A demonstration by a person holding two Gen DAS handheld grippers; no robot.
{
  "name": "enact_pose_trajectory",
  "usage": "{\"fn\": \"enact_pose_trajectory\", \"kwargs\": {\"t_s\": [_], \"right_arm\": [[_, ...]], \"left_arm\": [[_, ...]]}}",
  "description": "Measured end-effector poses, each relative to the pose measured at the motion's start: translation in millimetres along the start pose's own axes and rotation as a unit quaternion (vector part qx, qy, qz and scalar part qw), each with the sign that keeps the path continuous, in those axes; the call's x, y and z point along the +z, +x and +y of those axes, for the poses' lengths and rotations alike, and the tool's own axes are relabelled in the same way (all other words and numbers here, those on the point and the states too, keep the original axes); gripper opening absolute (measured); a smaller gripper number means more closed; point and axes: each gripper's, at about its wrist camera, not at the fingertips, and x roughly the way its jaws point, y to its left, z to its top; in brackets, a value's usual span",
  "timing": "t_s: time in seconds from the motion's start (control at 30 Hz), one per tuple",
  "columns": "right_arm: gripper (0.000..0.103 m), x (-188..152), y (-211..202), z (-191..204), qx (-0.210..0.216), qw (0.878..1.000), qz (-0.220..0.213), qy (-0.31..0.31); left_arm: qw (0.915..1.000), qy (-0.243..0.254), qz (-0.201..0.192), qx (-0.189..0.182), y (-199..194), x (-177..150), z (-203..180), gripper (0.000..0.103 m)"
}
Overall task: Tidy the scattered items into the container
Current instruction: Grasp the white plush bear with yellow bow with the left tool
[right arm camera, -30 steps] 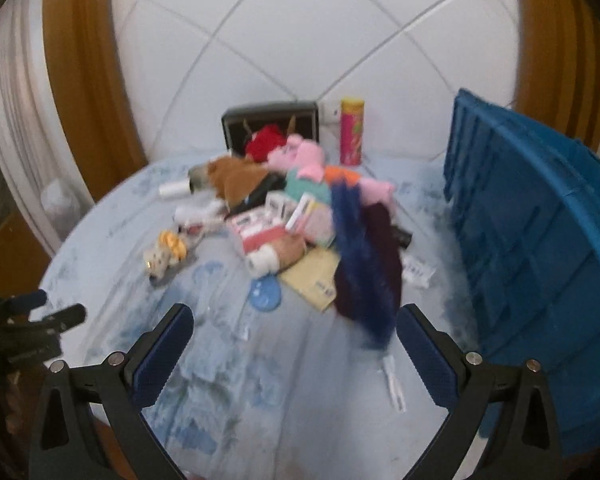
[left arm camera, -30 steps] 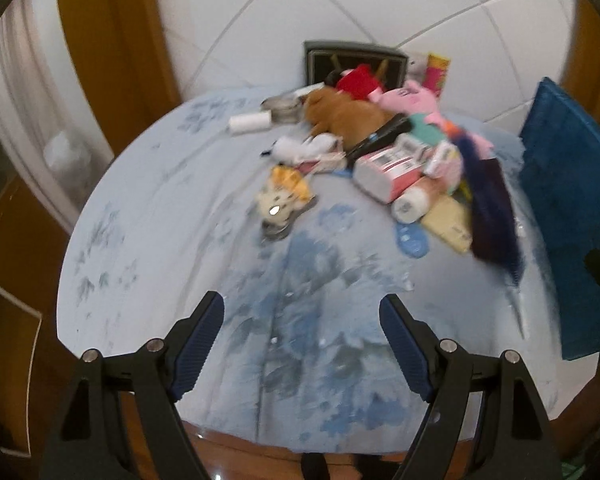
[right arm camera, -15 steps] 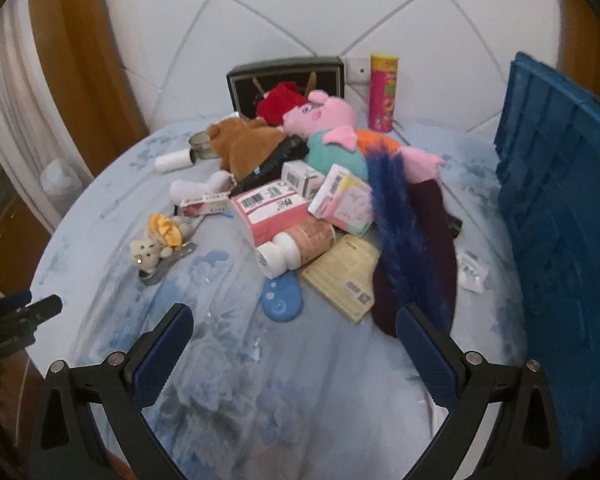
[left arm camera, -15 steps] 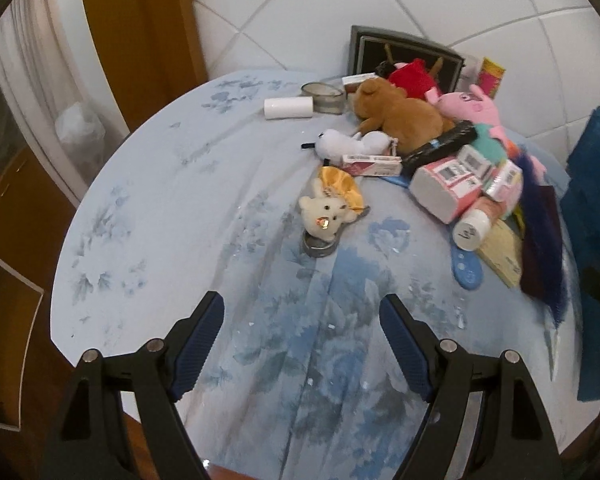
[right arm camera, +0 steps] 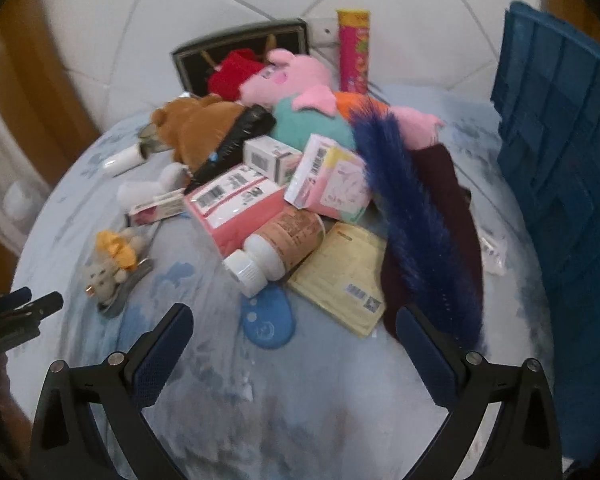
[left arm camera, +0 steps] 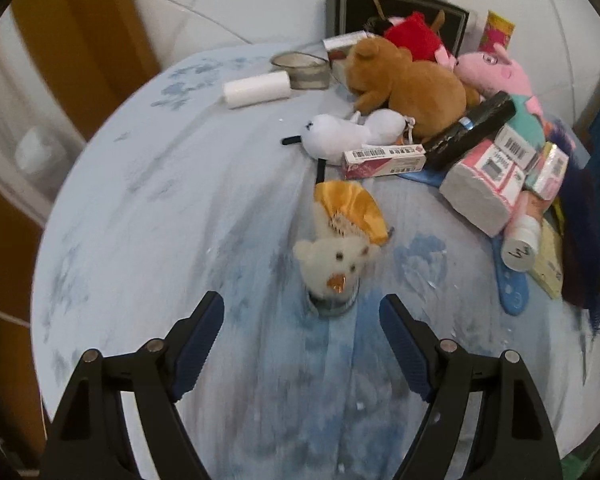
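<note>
A heap of items lies on the round table with a blue-flowered cloth [left arm camera: 148, 208]. A small white bear with an orange skirt [left arm camera: 340, 248] lies just ahead of my open, empty left gripper [left arm camera: 302, 316]; it also shows in the right wrist view [right arm camera: 112, 260]. My right gripper [right arm camera: 294, 328] is open and empty, in front of a white-capped bottle [right arm camera: 276, 248], a blue disc [right arm camera: 268, 320] and a yellow packet [right arm camera: 344, 276]. The blue crate [right arm camera: 560, 152] stands at the right. The left gripper [right arm camera: 16, 308] shows at the right view's left edge.
The heap holds a brown bear [left arm camera: 408, 80], a pink pig toy [right arm camera: 296, 80], a white seal toy [left arm camera: 348, 132], pink tissue packs [right arm camera: 236, 204], a blue furry piece [right arm camera: 412, 208] and boxes. A white roll [left arm camera: 256, 88], a picture frame [left arm camera: 396, 4] and a pink can [right arm camera: 354, 48] stand behind.
Both grippers have moved forward toward the heap. The small white bear now lies close in front of the left gripper; the bottle and blue disc are nearer the right one.
</note>
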Motion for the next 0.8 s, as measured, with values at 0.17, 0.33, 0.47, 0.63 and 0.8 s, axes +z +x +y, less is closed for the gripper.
{"fn": "enact_pose_trajectory", "kwargs": {"t_s": [0.17, 0.33, 0.47, 0.63, 0.8], "right_arm": [[0.103, 3.3, 37.0, 11.3, -0.018, 0.999, 0.03, 0.022], [0.103, 7.8, 61.8, 16.3, -0.023, 0.998, 0.046, 0.029], [0.103, 17.9, 77.0, 14.6, -0.026, 0.998, 0.05, 0.039], [0.103, 29.1, 91.5, 13.6, -0.026, 0.997, 0.059, 0.041], [0.103, 32.4, 105.4, 12.8, -0.01, 0.995, 0.077, 0.058]], "left_arm": [[0.9993, 0.03, 0.018, -0.013, 38.1, 20.3, -3.2, 0.08], [0.9982, 0.034, 0.036, -0.033, 63.4, 31.5, -6.7, 0.08], [0.9974, 0.051, 0.038, -0.035, 71.8, 41.2, -15.5, 0.08], [0.9965, 0.053, 0.053, -0.037, 84.8, 41.3, -23.9, 0.08], [0.9957, 0.05, 0.062, -0.047, 91.3, 35.4, -27.8, 0.06]]}}
